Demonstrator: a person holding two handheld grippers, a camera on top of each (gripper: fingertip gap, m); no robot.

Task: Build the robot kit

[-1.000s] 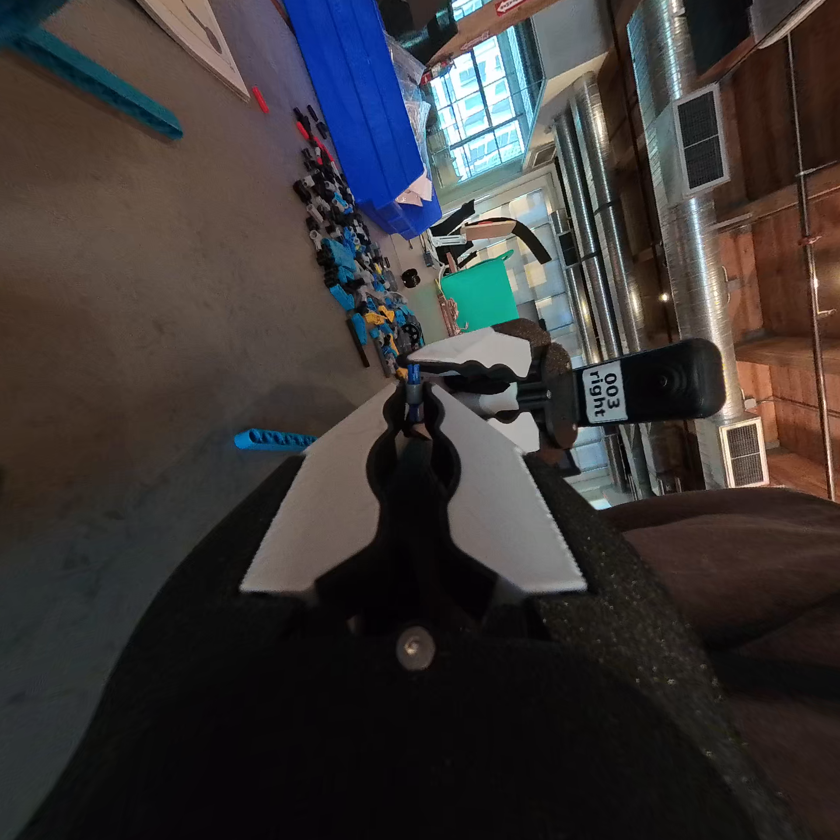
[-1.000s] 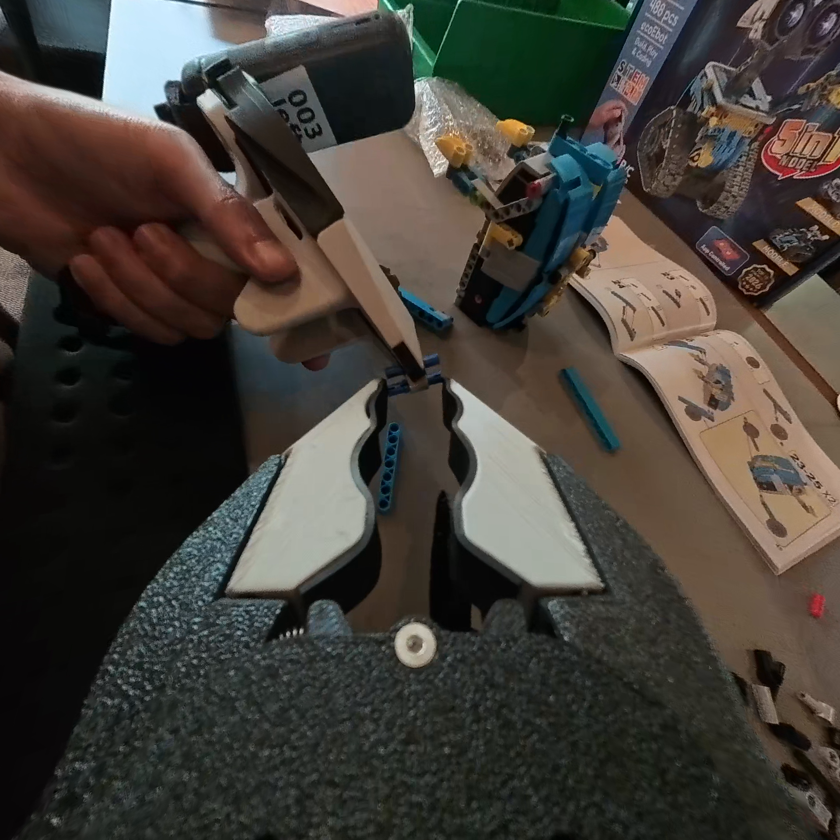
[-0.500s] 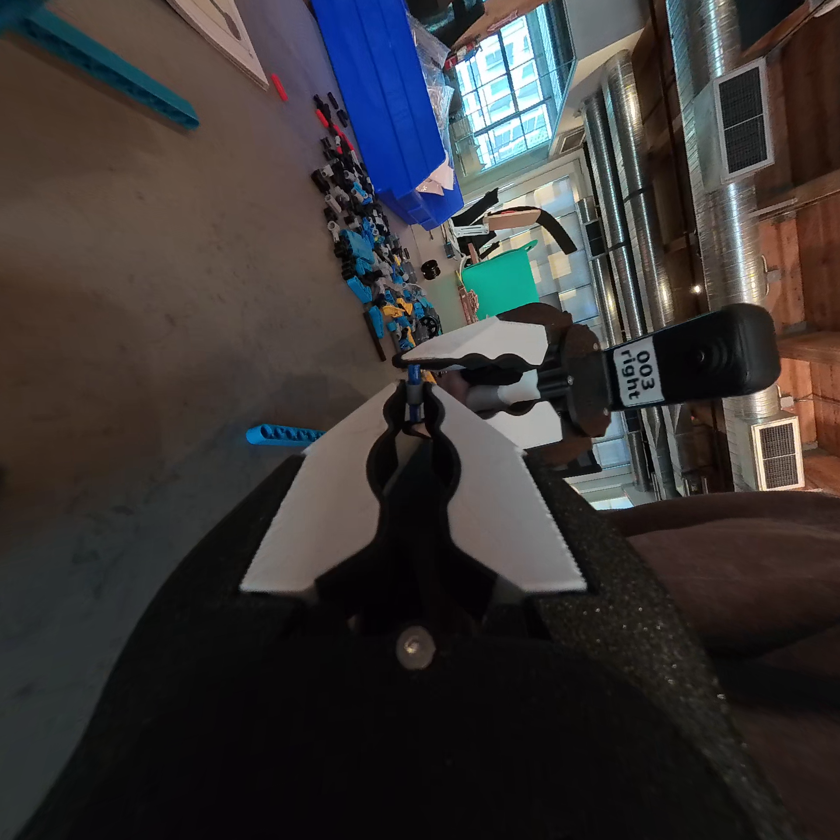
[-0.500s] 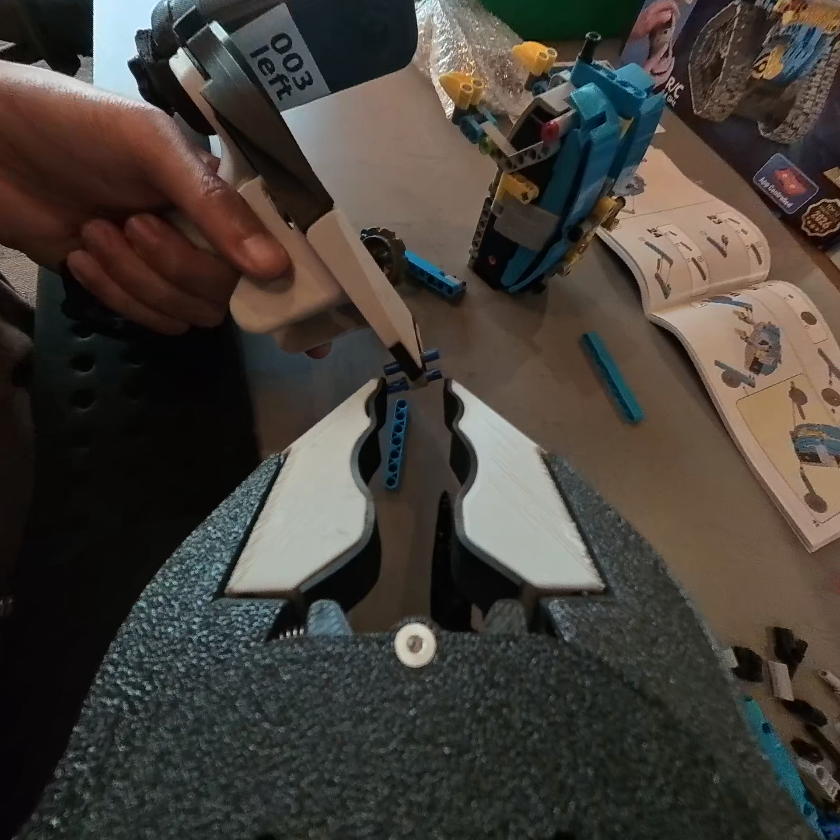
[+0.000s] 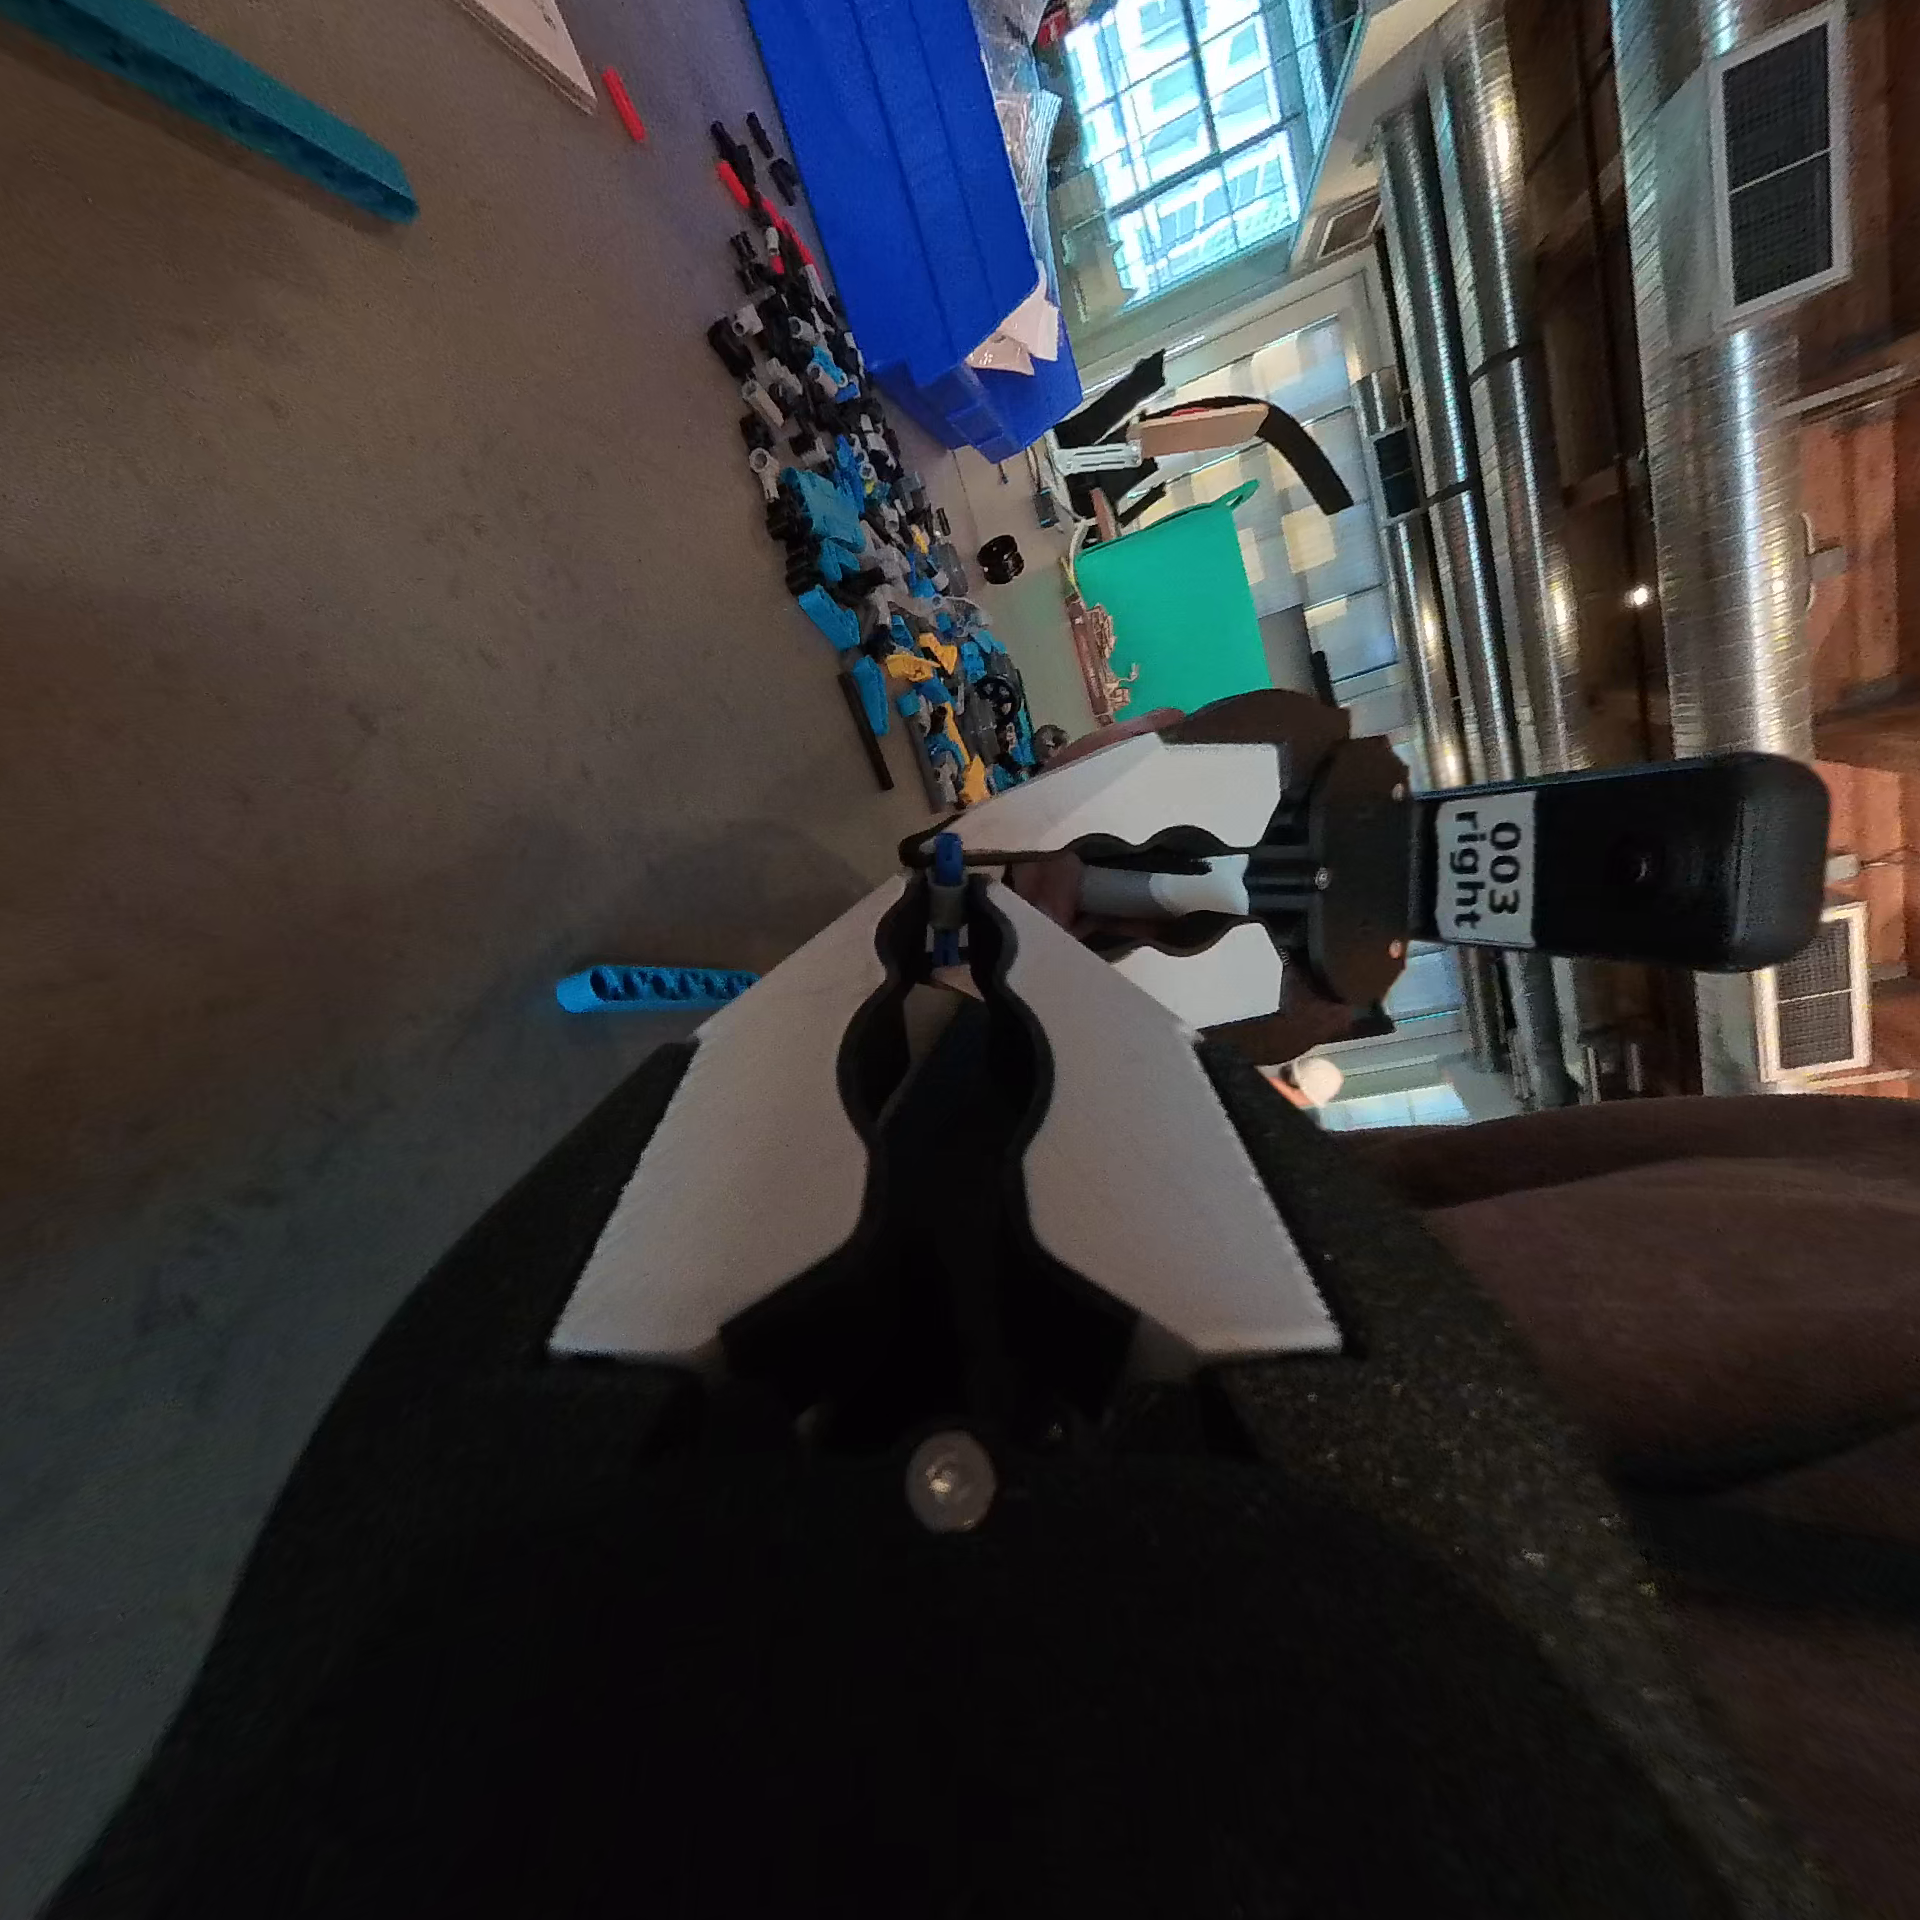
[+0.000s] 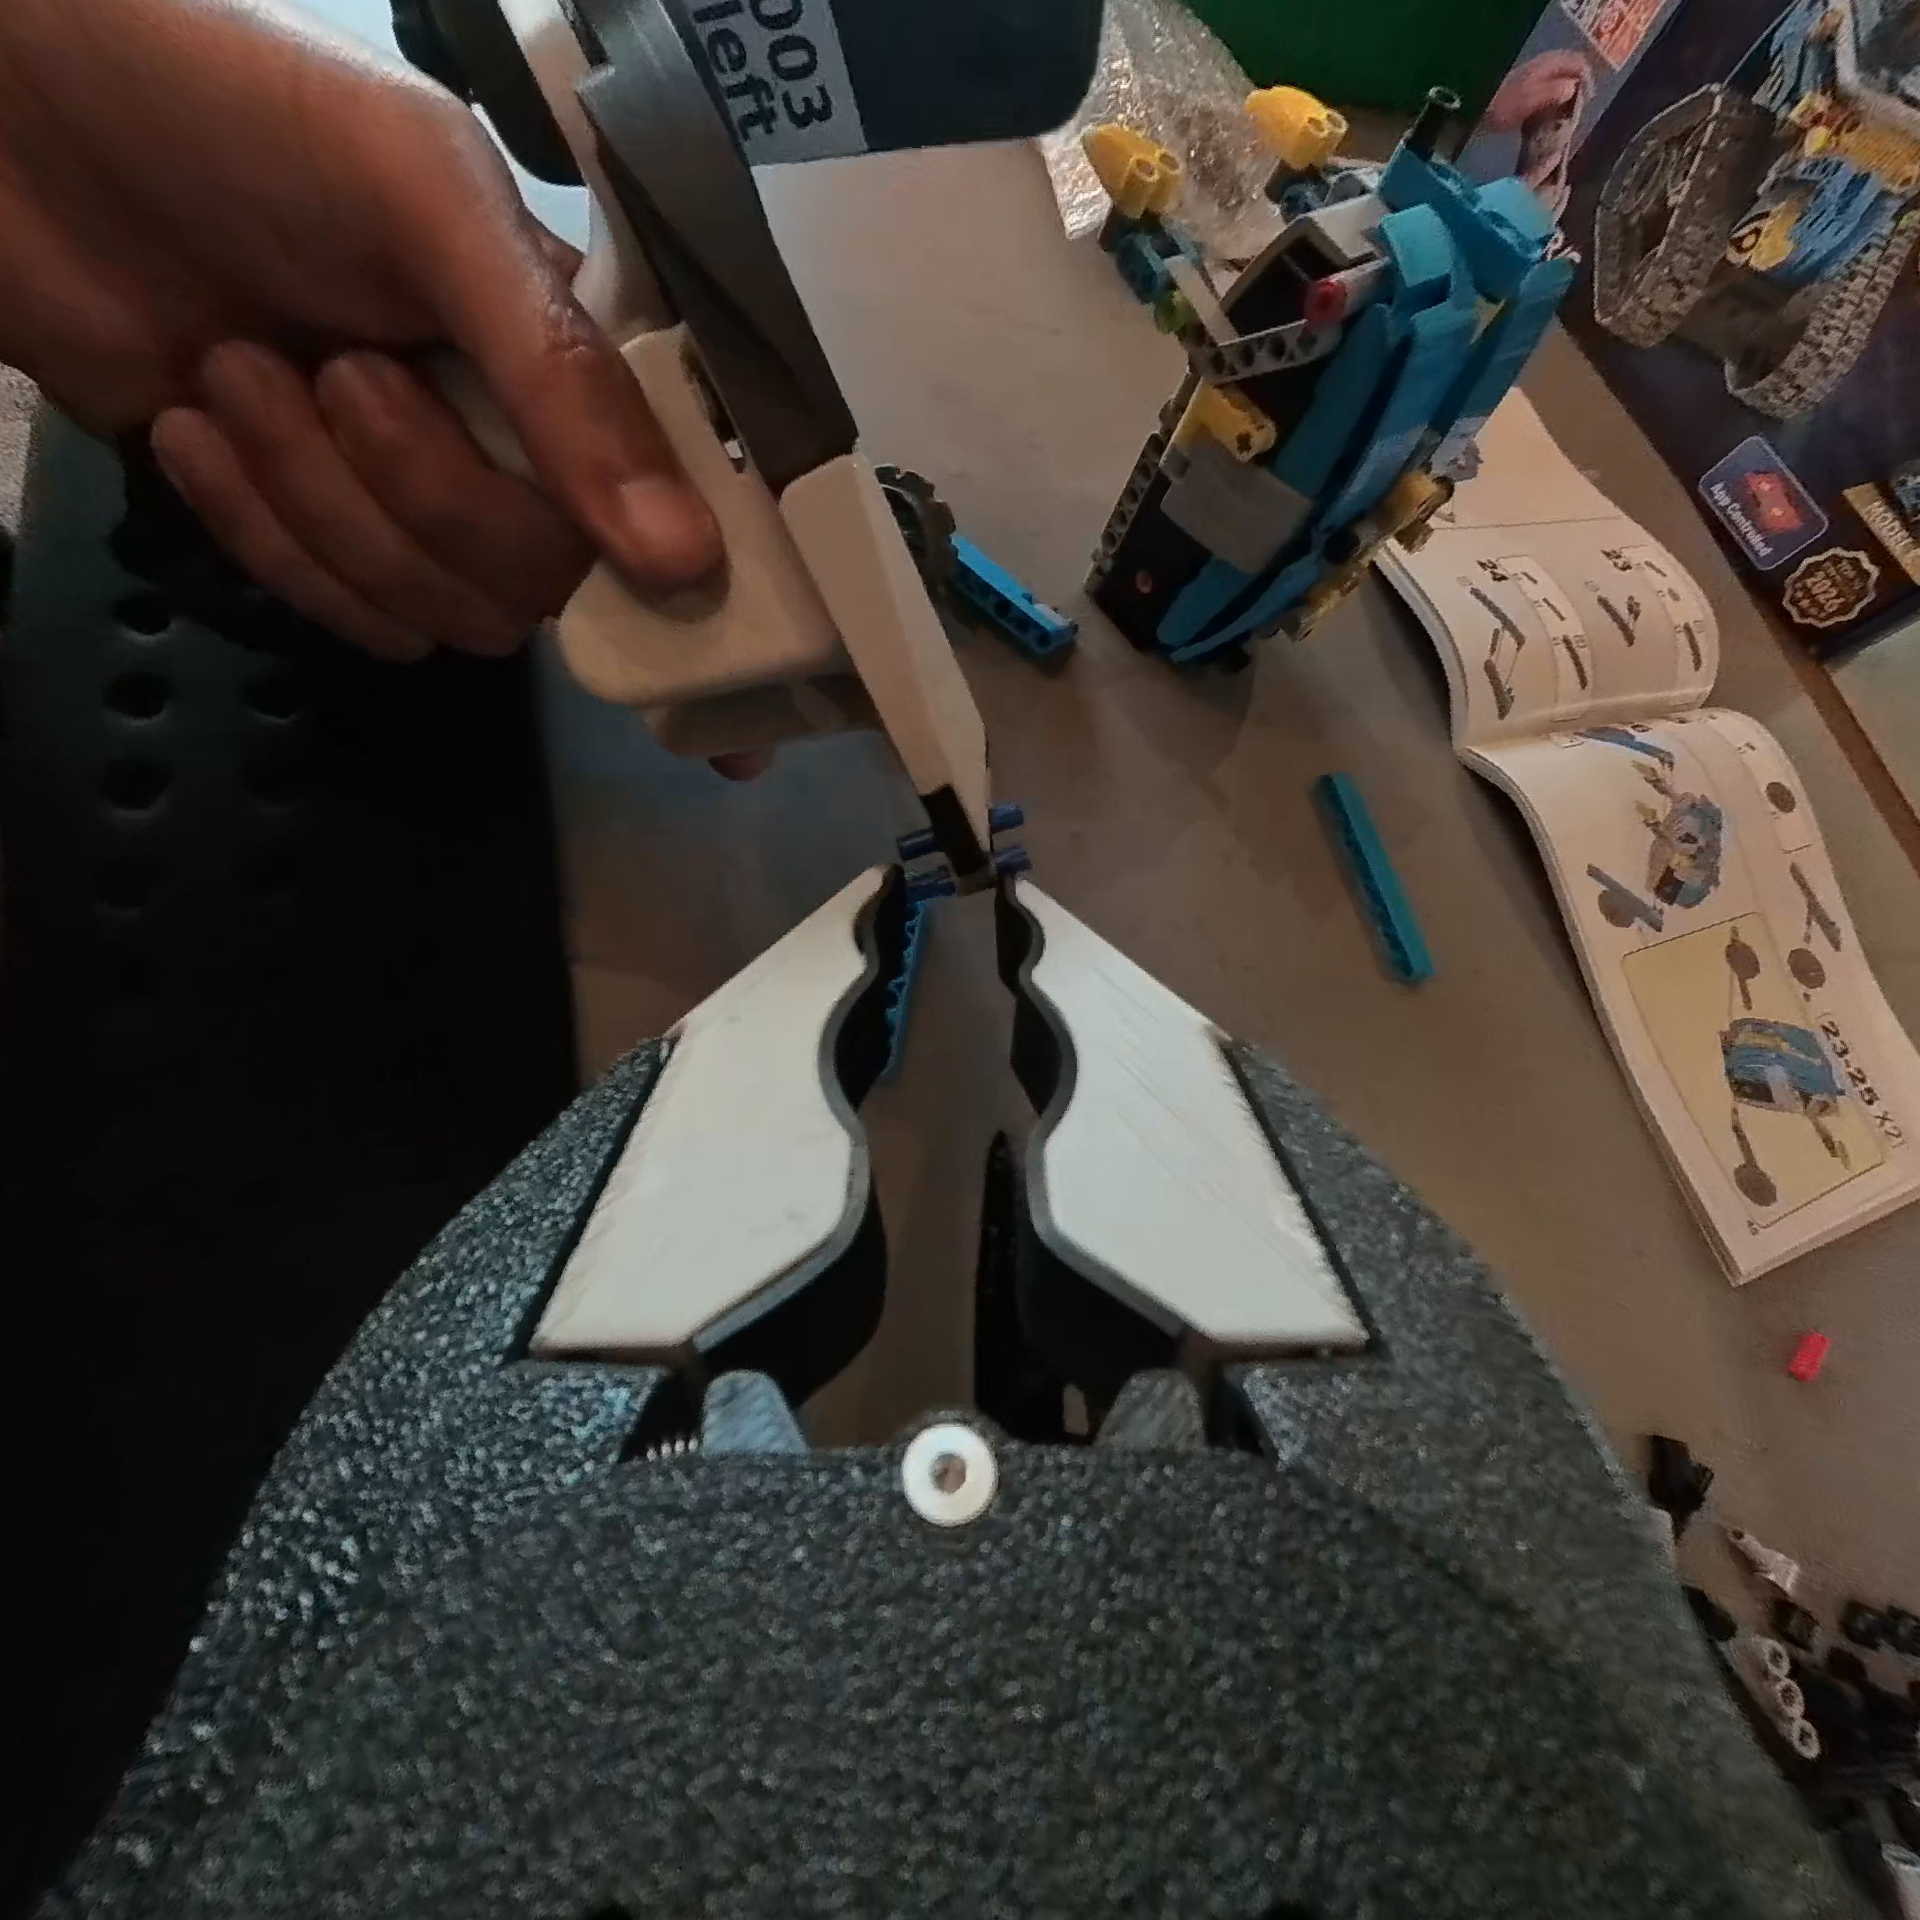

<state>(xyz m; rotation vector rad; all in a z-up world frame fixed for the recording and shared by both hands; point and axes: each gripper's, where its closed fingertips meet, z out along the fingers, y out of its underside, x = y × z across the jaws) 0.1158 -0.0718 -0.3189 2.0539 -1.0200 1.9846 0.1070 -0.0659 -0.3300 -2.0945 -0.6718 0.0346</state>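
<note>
My left gripper (image 5: 945,883) is shut on a small grey connector with blue pins (image 5: 945,906), held above the grey table (image 5: 312,623). In the right wrist view a hand (image 6: 312,343) holds the left gripper (image 6: 961,831), and the pins (image 6: 1010,858) stick out on both sides of its tips. My right gripper (image 6: 948,878) is open by a narrow gap, with its tips just under and on either side of that piece. It also shows in the left wrist view (image 5: 920,852), meeting the left gripper tip to tip. A blue holed beam (image 6: 902,987) lies on the table below.
A blue and black brick vehicle (image 6: 1320,416) stands beyond, beside a short blue beam (image 6: 1013,603) and a dark gear (image 6: 914,520). An open instruction booklet (image 6: 1662,883), a teal beam (image 6: 1371,883) and a printed box (image 6: 1766,208) lie right. Loose parts (image 5: 862,540) and blue bins (image 5: 894,187) lie farther off. Both grippers' tips are close together, under 4 cm apart. Both grippers' tips are roughly 15 centimetres from the teal beam (image 6: 1371,883).
My right gripper has moved forward towards the vehicle together with the left one, and its jaws have narrowed a little around the held piece. The left gripper keeps its grip.
</note>
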